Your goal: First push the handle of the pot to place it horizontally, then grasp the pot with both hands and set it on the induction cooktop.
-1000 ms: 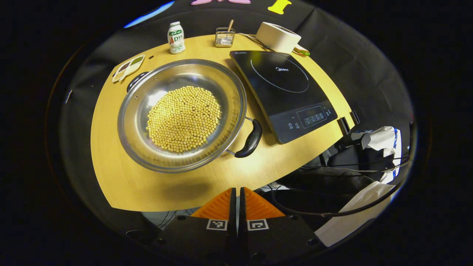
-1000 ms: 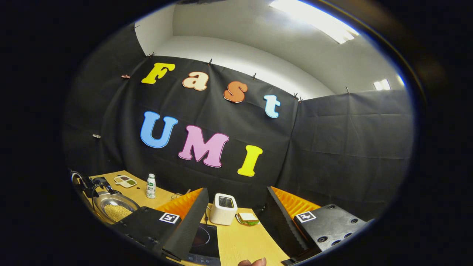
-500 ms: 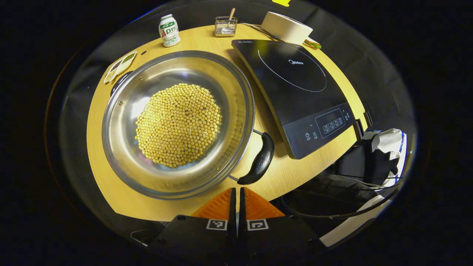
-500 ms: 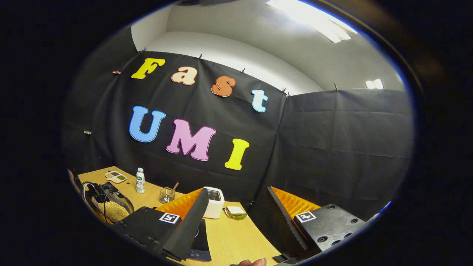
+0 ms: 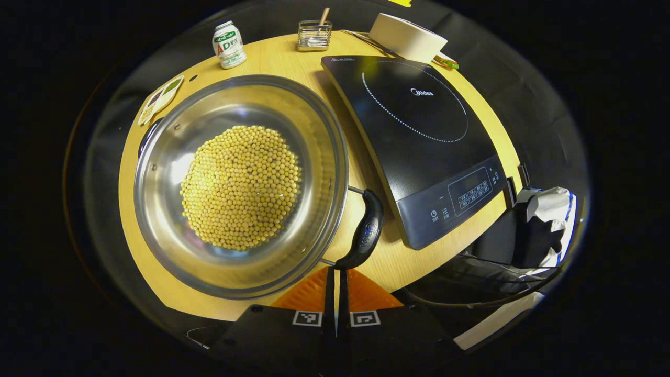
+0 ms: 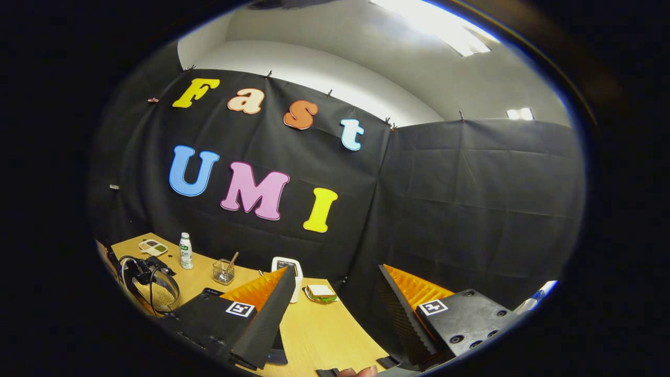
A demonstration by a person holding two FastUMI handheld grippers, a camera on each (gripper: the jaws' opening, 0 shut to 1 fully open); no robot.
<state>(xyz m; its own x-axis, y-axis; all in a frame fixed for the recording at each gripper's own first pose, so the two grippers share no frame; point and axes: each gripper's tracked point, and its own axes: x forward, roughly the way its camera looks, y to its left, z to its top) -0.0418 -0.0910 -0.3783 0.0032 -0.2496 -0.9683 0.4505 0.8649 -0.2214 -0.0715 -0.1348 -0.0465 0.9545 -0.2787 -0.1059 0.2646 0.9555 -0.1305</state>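
A wide steel pot (image 5: 172, 230) full of yellow beans (image 5: 239, 186) sits on the wooden table (image 5: 408, 256) in the left gripper view. Its near black handle (image 5: 366, 230) points toward me, and a second handle (image 5: 146, 139) peeks out at the far left. The black induction cooktop (image 5: 419, 131) lies to the right of the pot. My left gripper (image 5: 335, 277) is shut, with its tips right at the lower end of the near handle. In the right gripper view my right gripper (image 6: 335, 314) stands open high over the table, and the pot (image 6: 154, 293) shows at the far left.
At the table's far edge stand a small white bottle (image 5: 227, 44), a wire holder (image 5: 314, 35), a white appliance (image 5: 408, 39) and a sandwich (image 6: 320, 293). A small seasoning tray (image 5: 159, 97) lies at the left. Dark bags and cables (image 5: 513, 251) lie beyond the table's right edge.
My left gripper has come down and forward to the pot's near handle; the pot looms larger. The right gripper has swung right, so the table items have slid left in its view.
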